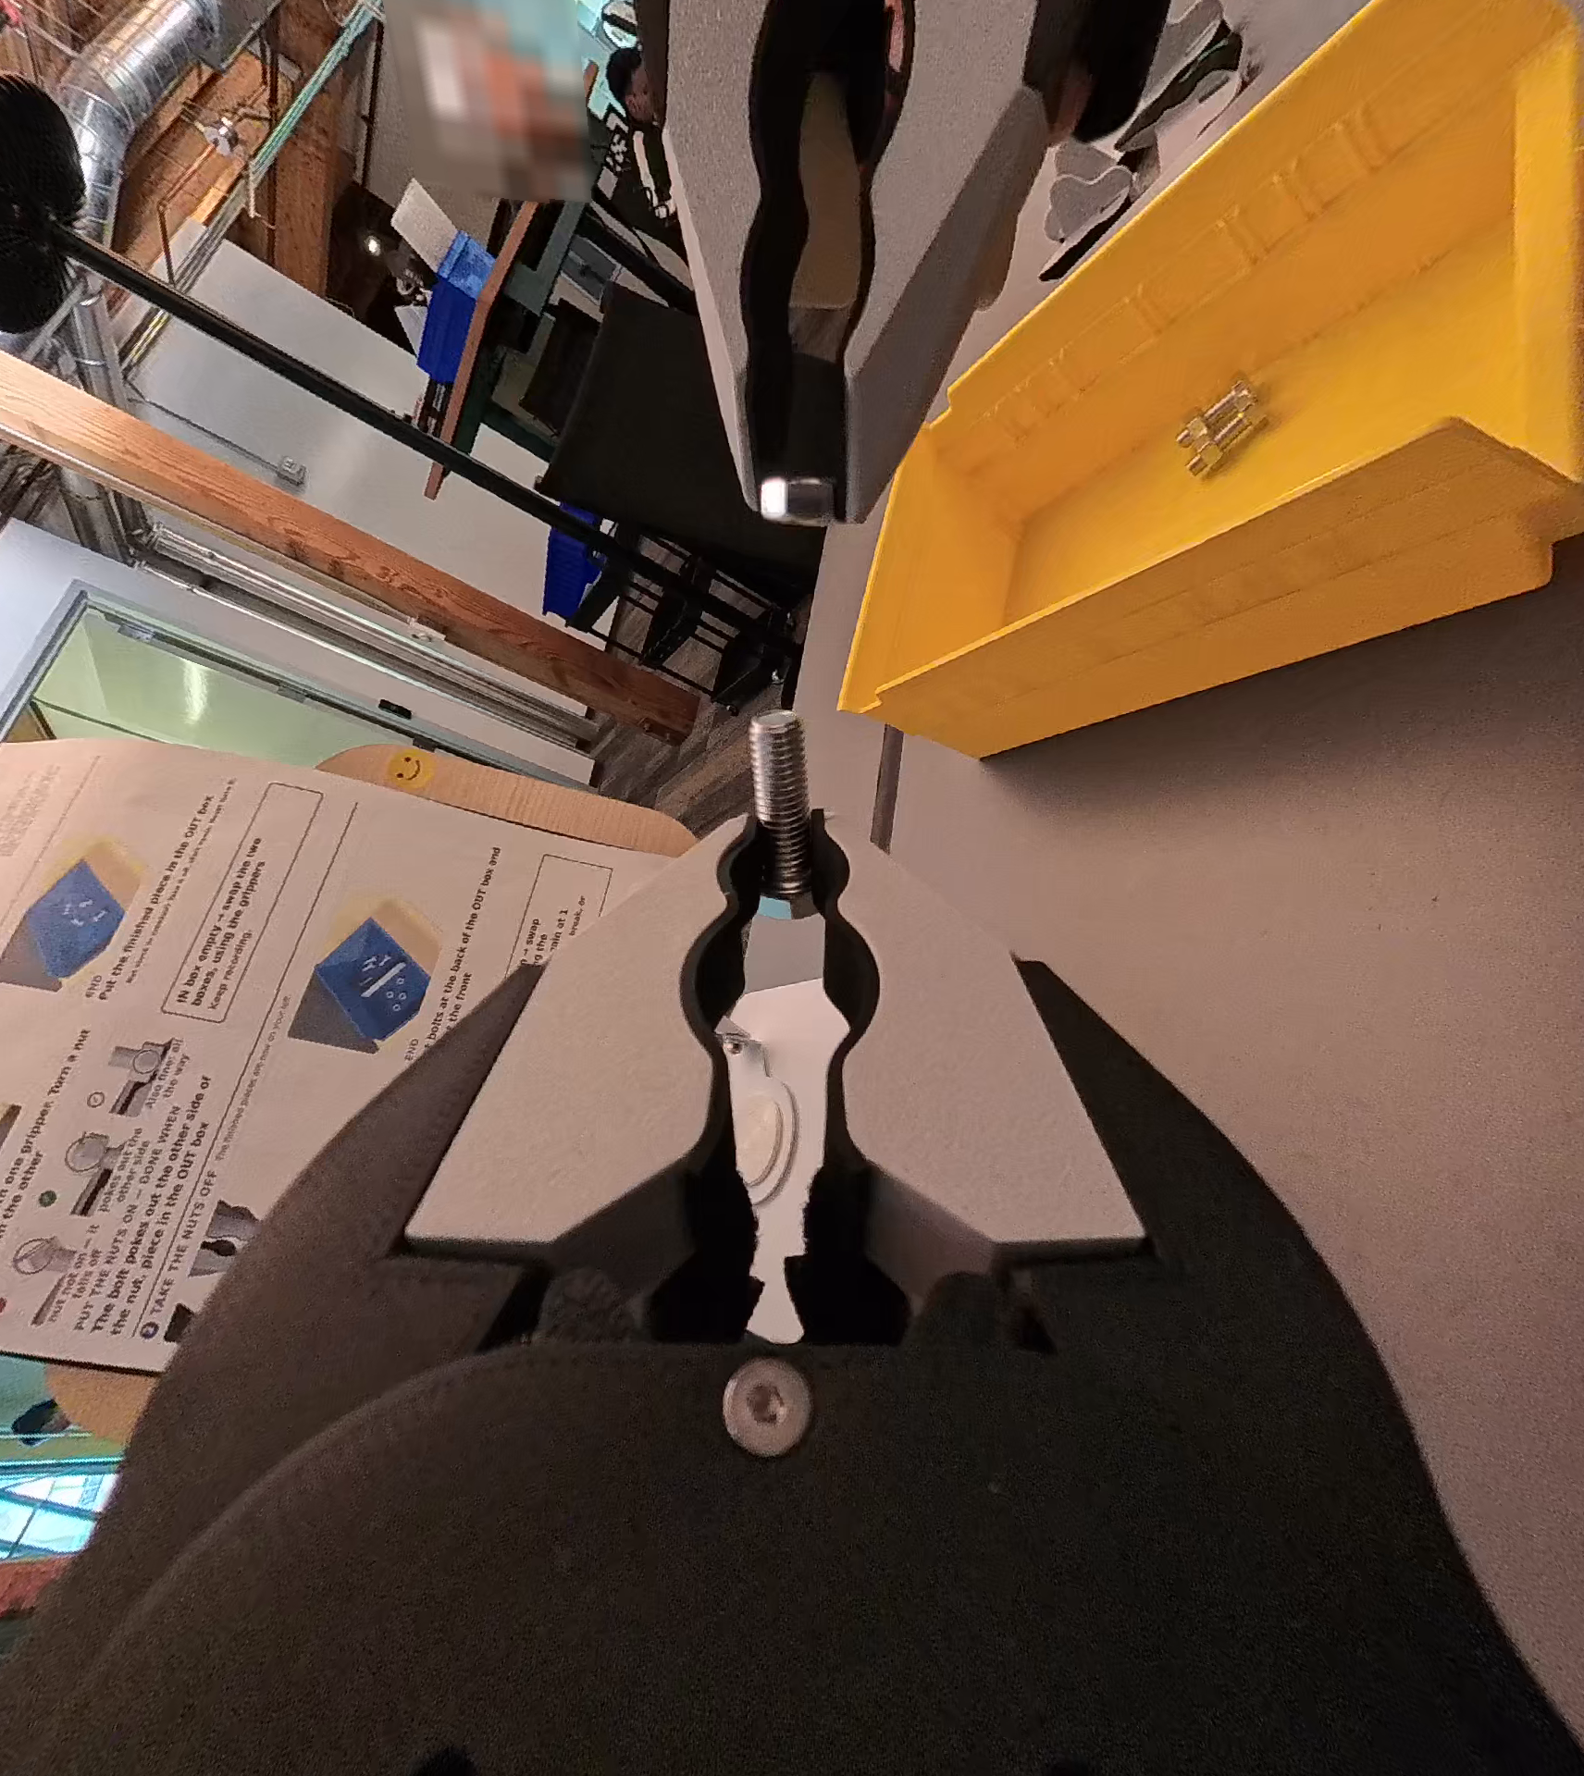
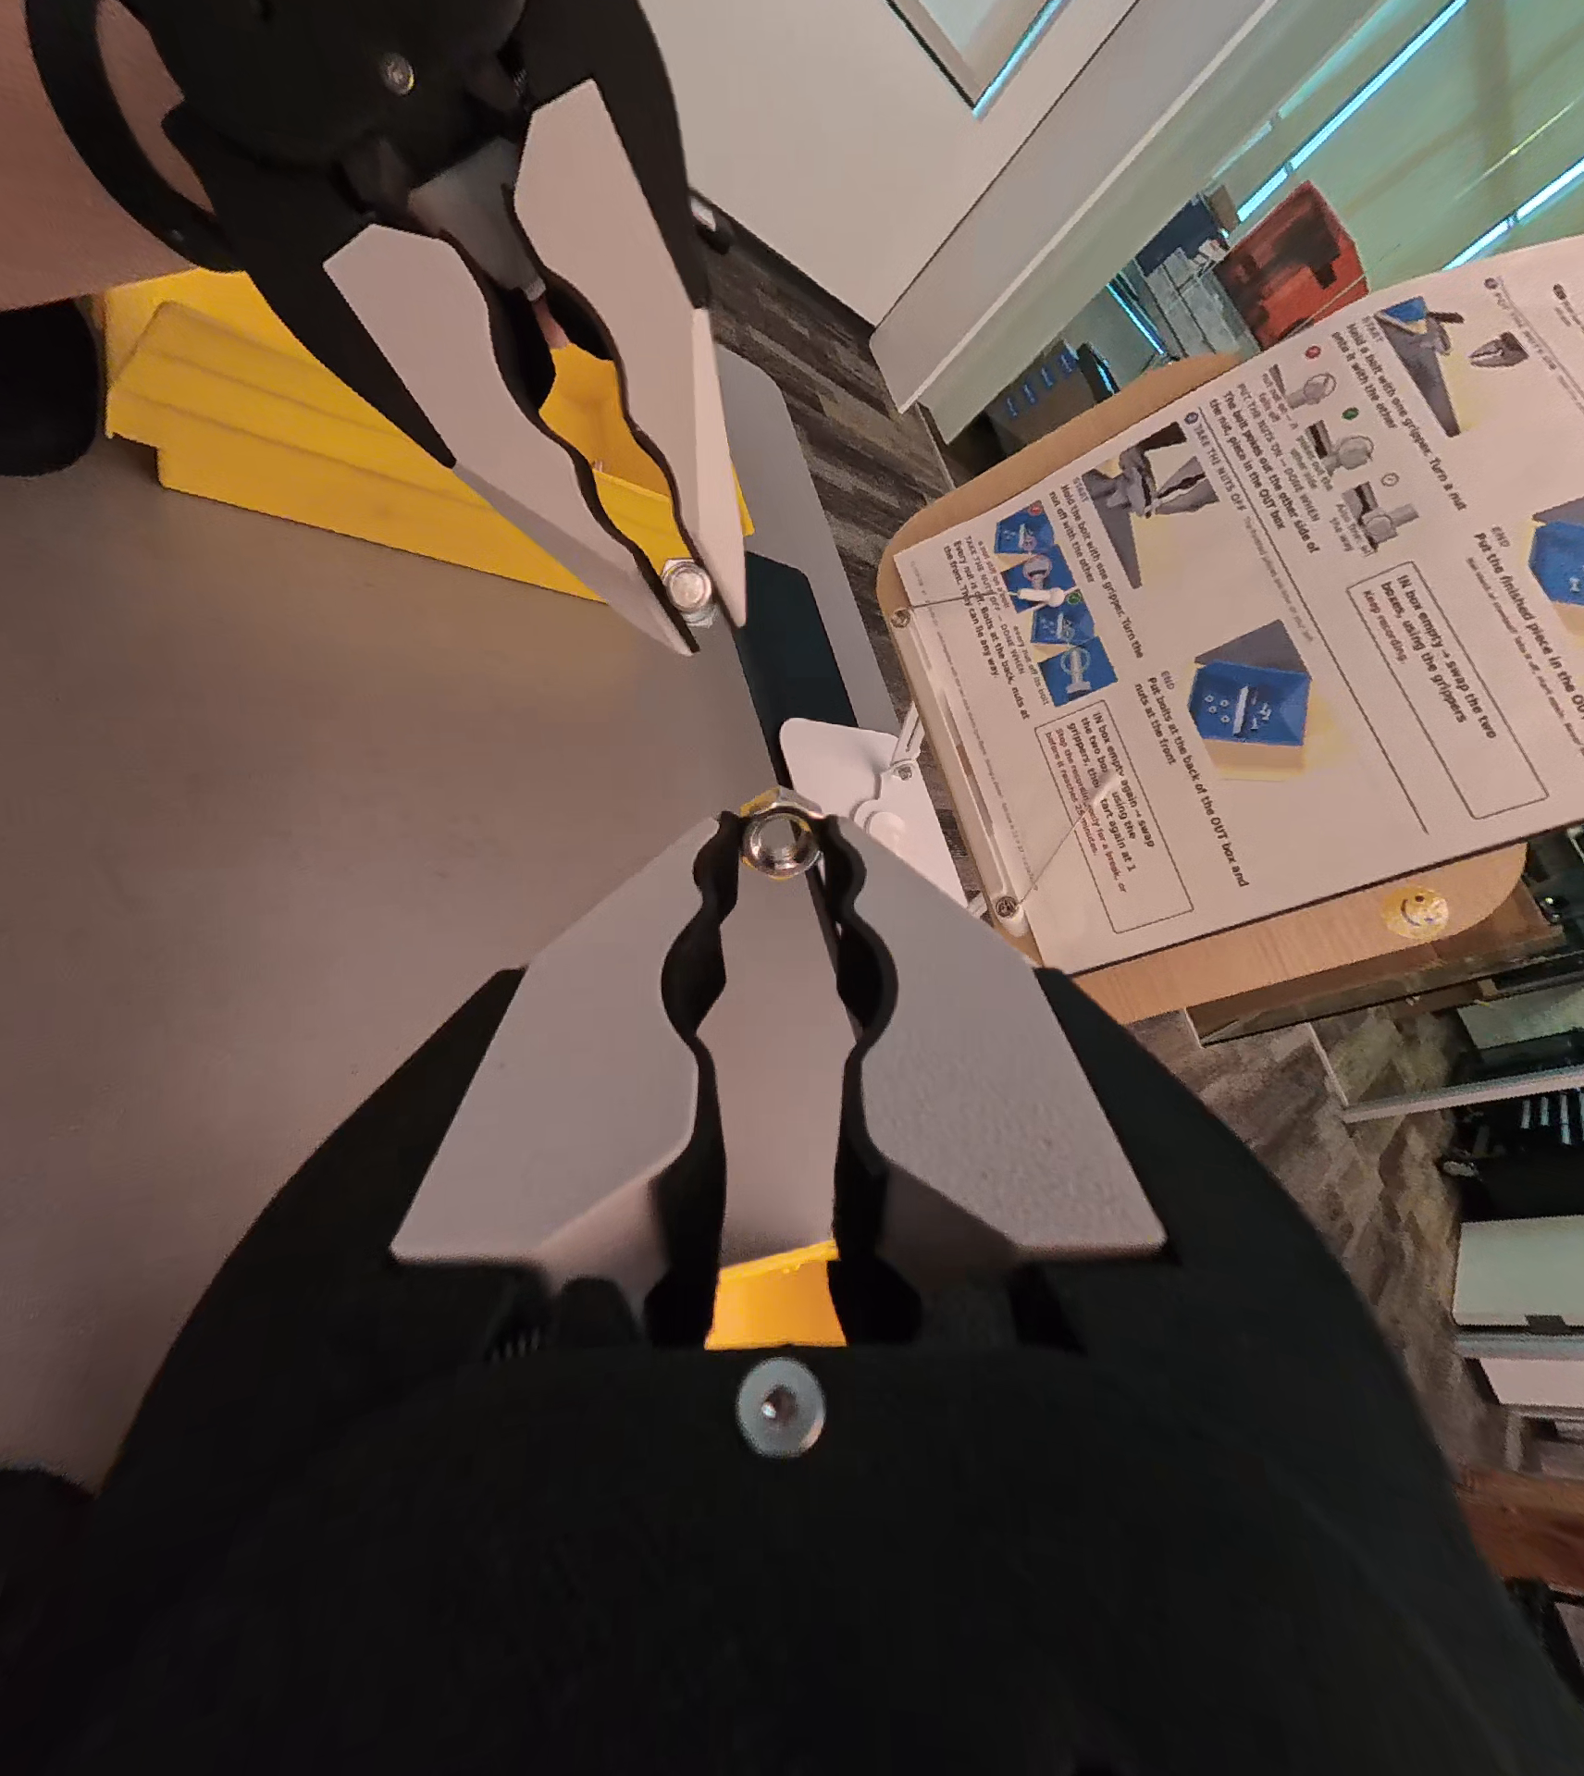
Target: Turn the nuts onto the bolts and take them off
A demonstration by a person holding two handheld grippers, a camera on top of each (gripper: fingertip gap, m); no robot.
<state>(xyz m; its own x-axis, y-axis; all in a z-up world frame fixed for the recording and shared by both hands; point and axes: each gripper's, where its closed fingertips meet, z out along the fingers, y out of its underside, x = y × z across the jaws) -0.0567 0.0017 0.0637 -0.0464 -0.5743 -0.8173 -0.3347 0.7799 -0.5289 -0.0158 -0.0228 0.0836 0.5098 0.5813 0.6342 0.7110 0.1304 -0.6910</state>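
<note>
My left gripper [image 1: 780,846] is shut on a silver bolt [image 1: 777,798] and holds it by the head end. The threaded shaft points away from the camera. My right gripper [image 2: 777,834] is shut on a silver hex nut [image 2: 777,842] at its fingertips, with the hole facing the camera. In the left wrist view the right gripper [image 1: 798,500] hangs above the bolt with the nut [image 1: 796,498] at its tip, a clear gap apart. In the right wrist view the left gripper [image 2: 694,598] is farther off with the bolt [image 2: 687,588] end-on.
A yellow bin [image 1: 1086,615] lies on the grey table [image 1: 1346,1009] and holds assembled bolts with nuts [image 1: 1216,437]. The bin also shows in the right wrist view [image 2: 307,432]. An instruction sheet [image 1: 192,961] on a wooden board stands past the table edge. A black fan on a pole [image 1: 9,202] stands behind. Some 6 cm of space lies between my two pairs of fingers.
</note>
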